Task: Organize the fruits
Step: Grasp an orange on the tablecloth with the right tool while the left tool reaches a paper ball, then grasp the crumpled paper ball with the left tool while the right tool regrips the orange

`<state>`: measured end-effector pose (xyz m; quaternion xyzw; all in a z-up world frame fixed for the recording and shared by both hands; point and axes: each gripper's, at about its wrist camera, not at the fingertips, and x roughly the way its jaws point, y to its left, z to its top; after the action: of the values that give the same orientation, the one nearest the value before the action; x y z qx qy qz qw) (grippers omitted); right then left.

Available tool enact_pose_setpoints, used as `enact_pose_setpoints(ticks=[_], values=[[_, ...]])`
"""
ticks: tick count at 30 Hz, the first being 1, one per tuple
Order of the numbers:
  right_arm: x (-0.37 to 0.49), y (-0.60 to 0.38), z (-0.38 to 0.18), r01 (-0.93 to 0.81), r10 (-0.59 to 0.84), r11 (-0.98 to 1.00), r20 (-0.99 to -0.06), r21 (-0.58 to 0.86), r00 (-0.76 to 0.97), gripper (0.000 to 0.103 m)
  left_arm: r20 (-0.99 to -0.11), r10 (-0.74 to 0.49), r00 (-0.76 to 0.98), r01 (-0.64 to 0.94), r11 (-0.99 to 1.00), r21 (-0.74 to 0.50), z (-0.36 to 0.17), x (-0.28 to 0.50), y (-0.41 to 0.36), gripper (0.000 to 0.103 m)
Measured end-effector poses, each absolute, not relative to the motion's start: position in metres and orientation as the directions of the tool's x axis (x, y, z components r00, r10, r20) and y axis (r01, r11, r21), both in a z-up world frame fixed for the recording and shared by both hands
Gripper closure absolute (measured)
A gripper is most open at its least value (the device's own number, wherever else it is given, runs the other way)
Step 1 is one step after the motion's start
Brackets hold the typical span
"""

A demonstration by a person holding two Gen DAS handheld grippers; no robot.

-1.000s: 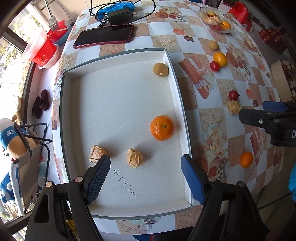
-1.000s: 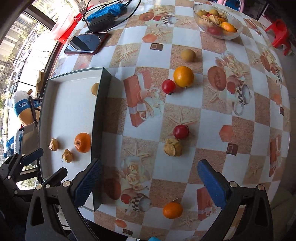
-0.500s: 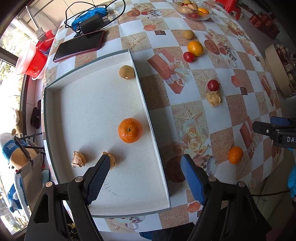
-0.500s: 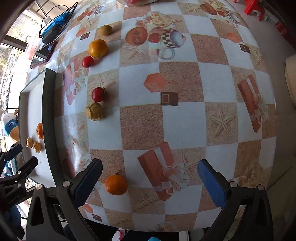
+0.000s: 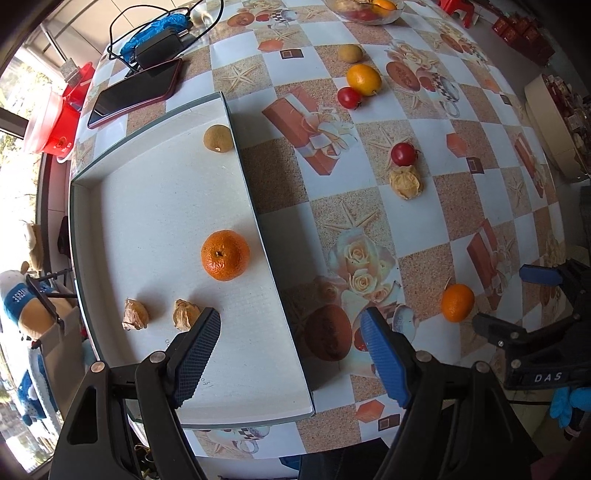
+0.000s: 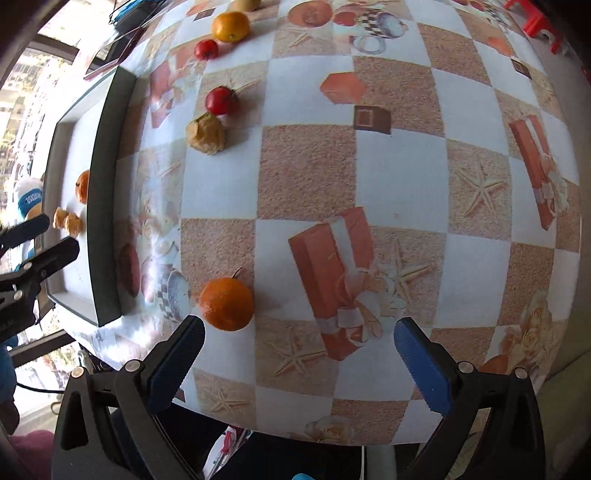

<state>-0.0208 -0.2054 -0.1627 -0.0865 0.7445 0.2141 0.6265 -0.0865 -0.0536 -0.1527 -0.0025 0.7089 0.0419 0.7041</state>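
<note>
A white tray (image 5: pixel 110 229) holds a mandarin (image 5: pixel 225 254), two husked physalis (image 5: pixel 135 314) and a brown longan (image 5: pixel 218 137). On the patterned table lie a small mandarin (image 5: pixel 457 302), also in the right wrist view (image 6: pixel 226 303), a red fruit (image 5: pixel 403 154) beside a husked physalis (image 5: pixel 405 181), plus an orange fruit (image 5: pixel 363 79), another red fruit (image 5: pixel 349 97) and a brown fruit (image 5: pixel 350 53). My left gripper (image 5: pixel 291 350) is open and empty over the tray's near right edge. My right gripper (image 6: pixel 295 358) is open and empty, just right of the small mandarin.
A phone (image 5: pixel 136 92), a charger with blue cloth (image 5: pixel 159 37) and a glass fruit bowl (image 5: pixel 364 9) sit at the table's far side. A red container (image 5: pixel 51 122) stands off the left edge. The table's near edge lies just below both grippers.
My left gripper has shifted right, toward the tray's right wall. My right gripper has dropped low toward the small mandarin at the table's near edge. Both stayed open.
</note>
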Motion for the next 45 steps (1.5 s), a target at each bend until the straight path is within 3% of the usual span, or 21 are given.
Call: enact_pose_setpoints(ticks=[5,10,14,17,22,33,41,42,45], values=[[-0.046,-0.173,-0.166,-0.513,0.122,0.832,-0.972,0.210,-0.201,0.000,-0.999,0.046,-0.009,-0.045,0.998,0.046,-0.150,-0.086,-0.059,0.022],[-0.048,-0.145,-0.172,-0.518,0.118,0.831,-0.974,0.204,-0.196,0.000,-0.999,0.048,0.007,-0.023,0.999,0.048,-0.143,-0.076,-0.067,0.022],[-0.054,-0.138,-0.176,-0.514,0.114,0.834,-0.974,0.202,-0.197,0.033,-0.999,0.042,0.009,-0.010,0.999,0.042,-0.141,-0.067,-0.074,0.022],[-0.049,-0.143,-0.178,-0.508,0.120,0.837,-0.974,0.202,-0.190,0.037,-0.999,0.042,0.008,0.004,0.999,0.042,-0.142,-0.060,-0.082,0.022],[-0.047,-0.166,-0.178,-0.505,0.137,0.837,-0.974,0.211,-0.180,0.067,-1.000,0.021,-0.010,0.016,1.000,0.021,-0.150,-0.049,-0.093,0.022],[-0.011,-0.248,-0.171,-0.302,0.202,0.922,-0.965,0.244,-0.165,0.066,-0.998,-0.034,-0.050,-0.018,0.999,-0.033,-0.175,-0.009,-0.118,0.022],[0.000,-0.293,-0.167,-0.256,0.195,0.939,-0.969,0.228,-0.149,0.066,-0.997,-0.064,-0.054,-0.100,0.993,-0.058,-0.202,0.039,-0.126,0.022],[0.001,-0.297,-0.166,-0.253,0.198,0.940,-0.969,0.231,-0.150,0.066,-0.997,-0.057,-0.057,-0.101,0.994,-0.051,-0.206,0.043,-0.127,0.023],[0.005,-0.309,-0.162,-0.247,0.206,0.939,-0.967,0.238,-0.147,0.066,-0.995,-0.053,-0.086,-0.109,0.993,-0.043,-0.219,0.053,-0.127,0.040]])
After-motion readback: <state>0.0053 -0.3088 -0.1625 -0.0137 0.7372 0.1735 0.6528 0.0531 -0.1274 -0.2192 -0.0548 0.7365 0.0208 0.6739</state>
